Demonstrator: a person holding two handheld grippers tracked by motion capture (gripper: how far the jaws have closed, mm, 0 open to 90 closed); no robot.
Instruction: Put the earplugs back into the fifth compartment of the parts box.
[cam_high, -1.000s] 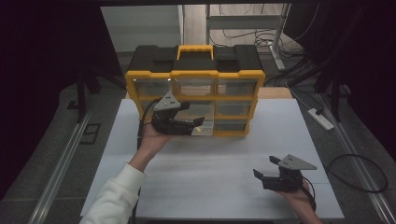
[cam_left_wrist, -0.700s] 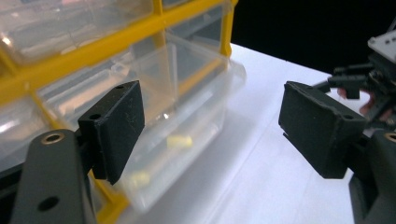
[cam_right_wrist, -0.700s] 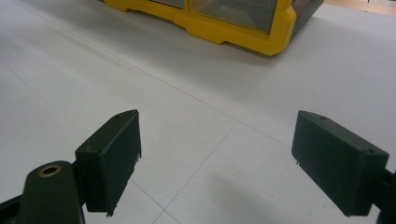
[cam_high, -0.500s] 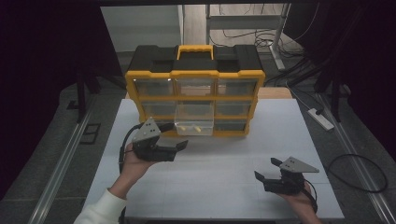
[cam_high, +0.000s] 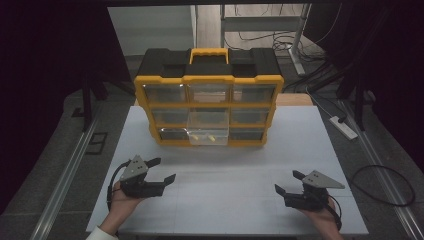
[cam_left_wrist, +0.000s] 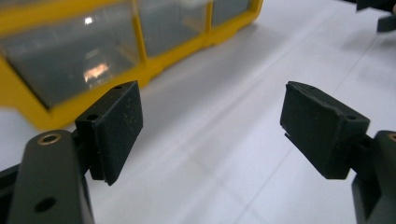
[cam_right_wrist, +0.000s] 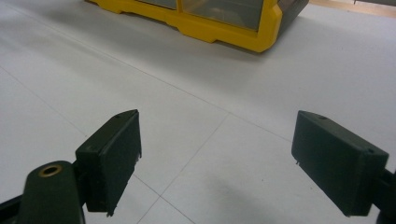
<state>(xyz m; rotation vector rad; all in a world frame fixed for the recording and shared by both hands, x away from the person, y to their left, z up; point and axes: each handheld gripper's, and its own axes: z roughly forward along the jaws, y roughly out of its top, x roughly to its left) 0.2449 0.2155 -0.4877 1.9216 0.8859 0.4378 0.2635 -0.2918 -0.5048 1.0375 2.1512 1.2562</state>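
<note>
A yellow and black organizer box (cam_high: 207, 80) with clear drawers stands at the back middle of the white table (cam_high: 225, 170). Its bottom middle drawer (cam_high: 208, 132) sticks out a little and holds small yellow pieces. My left gripper (cam_high: 165, 169) rests low at the front left, jaws open and pointing right, with nothing between them. In the left gripper view the jaws (cam_left_wrist: 210, 126) stand wide over bare table, the organizer (cam_left_wrist: 70, 56) off to the left. My right gripper (cam_high: 287, 181) sits at the front right, open and empty (cam_right_wrist: 217, 158), with the organizer's corner (cam_right_wrist: 219, 23) far ahead.
A white power strip (cam_high: 343, 126) and cables lie on the floor to the right of the table. A metal rail (cam_high: 70, 175) runs along the floor on the left. The other gripper (cam_left_wrist: 378, 14) shows far off in the left gripper view.
My left gripper has drawn back from the organizer's lower drawers, moving down and toward the front left of the table. The right gripper has stayed put.
</note>
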